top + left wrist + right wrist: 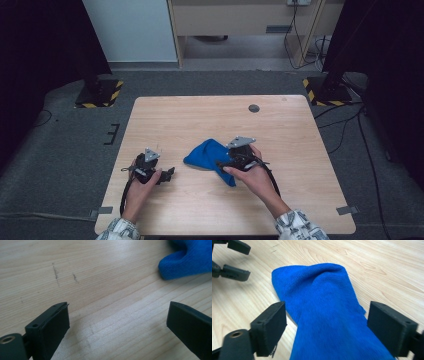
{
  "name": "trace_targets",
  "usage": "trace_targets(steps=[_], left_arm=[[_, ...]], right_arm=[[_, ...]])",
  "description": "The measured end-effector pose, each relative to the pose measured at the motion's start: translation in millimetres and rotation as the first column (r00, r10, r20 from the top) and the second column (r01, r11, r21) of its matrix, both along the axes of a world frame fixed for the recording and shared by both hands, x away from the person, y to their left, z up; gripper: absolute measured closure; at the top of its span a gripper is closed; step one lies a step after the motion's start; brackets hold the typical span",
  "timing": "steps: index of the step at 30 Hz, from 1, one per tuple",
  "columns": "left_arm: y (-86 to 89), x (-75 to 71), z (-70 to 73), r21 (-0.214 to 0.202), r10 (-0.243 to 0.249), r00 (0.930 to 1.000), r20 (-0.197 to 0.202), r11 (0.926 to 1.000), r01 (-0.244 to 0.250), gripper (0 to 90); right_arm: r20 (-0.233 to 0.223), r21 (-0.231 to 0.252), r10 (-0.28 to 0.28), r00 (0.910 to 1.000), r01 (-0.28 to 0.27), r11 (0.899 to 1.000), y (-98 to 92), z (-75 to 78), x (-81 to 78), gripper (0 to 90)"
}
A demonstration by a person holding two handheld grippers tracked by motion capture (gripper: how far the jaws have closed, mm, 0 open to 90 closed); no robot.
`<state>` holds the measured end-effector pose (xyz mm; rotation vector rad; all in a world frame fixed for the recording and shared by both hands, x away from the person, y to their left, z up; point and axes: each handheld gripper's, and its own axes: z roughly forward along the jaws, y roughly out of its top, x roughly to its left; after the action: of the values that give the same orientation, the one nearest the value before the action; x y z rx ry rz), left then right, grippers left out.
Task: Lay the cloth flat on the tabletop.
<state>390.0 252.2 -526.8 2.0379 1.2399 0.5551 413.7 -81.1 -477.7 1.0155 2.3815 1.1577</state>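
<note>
Right gripper (327, 325) spread, blue cloth (324, 310) between jaws, unpinched — close on near fold squarely. Left gripper (117, 320) spread, nothing between jaws.

Blue cloth (207, 155) on wooden table (200, 115)

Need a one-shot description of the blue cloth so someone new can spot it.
Start from the light wooden table in the middle of the high view. Near its centre, just ahead of the right gripper, lies the blue cloth, bunched up and rumpled. It is the table's one soft, bright blue thing; it lies between the right gripper's open jaws, with the left gripper apart from it.
</note>
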Motion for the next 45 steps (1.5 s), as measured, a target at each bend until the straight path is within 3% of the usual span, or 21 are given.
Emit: trace_targets(steps=[5,6,12,15,20,28,30,35,39,42,45], left_arm=[[-8.6,-9.7,7.5,-0.007,-0.011,0.9996,0.024,0.9999,0.011,6.8],[-10.9,-11.7,8.5,-0.008,-0.015,0.9995,0.027,0.9999,0.015,7.7],[-27.5,-21.6,11.9,-0.004,-0.055,0.9980,0.032,0.9985,0.055,8.9],[-35.2,-22.4,11.8,0.009,-0.071,0.9970,0.032,0.9975,0.070,9.4],[-41.8,-18.5,10.9,0.020,-0.080,0.9964,0.028,0.9967,0.079,11.7],[-45.4,-18.1,13.6,0.010,-0.092,0.9950,0.038,0.9957,0.092,17.0],[-45.3,-18.2,14.0,0.013,-0.091,0.9950,0.041,0.9958,0.090,18.0],[-48.0,-19.5,14.9,0.010,-0.099,0.9941,0.044,0.9950,0.099,18.9],[-52.9,-20.8,15.8,0.008,-0.114,0.9925,0.045,0.9935,0.113,18.9],[-57.4,-21.8,16.4,0.005,-0.125,0.9910,0.048,0.9921,0.125,18.9],[-62.1,-23.1,16.8,0.010,-0.139,0.9891,0.050,0.9904,0.138,18.7]], right_arm=[[0.009,0.002,-0.004,0.9999,0.004,1.000,-26.5,0.8,-10.8,33.6],[0.011,0.005,-0.013,0.9999,0.013,1.000,-39.4,-0.7,-14.0,39.6],[0.008,0.028,-0.040,0.9992,0.040,0.999,-68.3,-7.4,-17.1,54.7],[0.001,0.065,-0.056,0.9984,0.056,0.996,-80.2,-15.5,-17.5,62.7],[-0.024,0.055,-0.048,0.9986,0.049,0.997,-85.8,-26.0,-21.0,77.4],[-0.045,0.041,-0.013,0.9989,0.015,0.999,-76.6,-30.1,-30.0,73.5],[-0.062,0.033,-0.006,0.9980,0.008,0.999,-73.1,-33.8,-31.4,64.9],[-0.072,0.016,0.025,0.9971,-0.024,1.000,-63.8,-38.5,-32.8,59.0],[-0.078,-0.025,0.009,0.9969,-0.011,1.000,-56.7,-42.3,-32.2,48.7],[-0.081,-0.030,0.005,0.9967,-0.008,1.000,-56.8,-44.2,-32.2,51.7],[-0.086,-0.033,0.023,0.9960,-0.026,0.999,-57.2,-46.1,-32.2,64.8]])
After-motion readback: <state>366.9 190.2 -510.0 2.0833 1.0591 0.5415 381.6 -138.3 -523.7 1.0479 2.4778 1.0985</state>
